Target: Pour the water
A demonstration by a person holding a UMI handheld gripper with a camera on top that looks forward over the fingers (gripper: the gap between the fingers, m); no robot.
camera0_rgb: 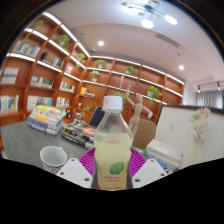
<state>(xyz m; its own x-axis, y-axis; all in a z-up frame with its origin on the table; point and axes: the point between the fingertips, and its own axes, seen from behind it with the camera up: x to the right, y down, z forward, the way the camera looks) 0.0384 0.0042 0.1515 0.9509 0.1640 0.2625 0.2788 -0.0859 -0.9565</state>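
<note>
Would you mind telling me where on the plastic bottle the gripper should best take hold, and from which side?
Grip the bottle on its straight, labelled lower body, coming in level from the front as the gripper already does. It stands upright with its white cap on, between the pink pads; the narrow neck above offers less surface. A low-to-middle hold should leave it steady enough to tip toward the paper cup.

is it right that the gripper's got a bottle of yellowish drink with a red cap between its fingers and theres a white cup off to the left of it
Not quite: the bottle's cap is white, not red, as the gripper view shows. The rest stands: the gripper has the bottle of yellowish drink between its fingers, pink pads at both sides, and the white cup stands to the left of it on the table.
</note>
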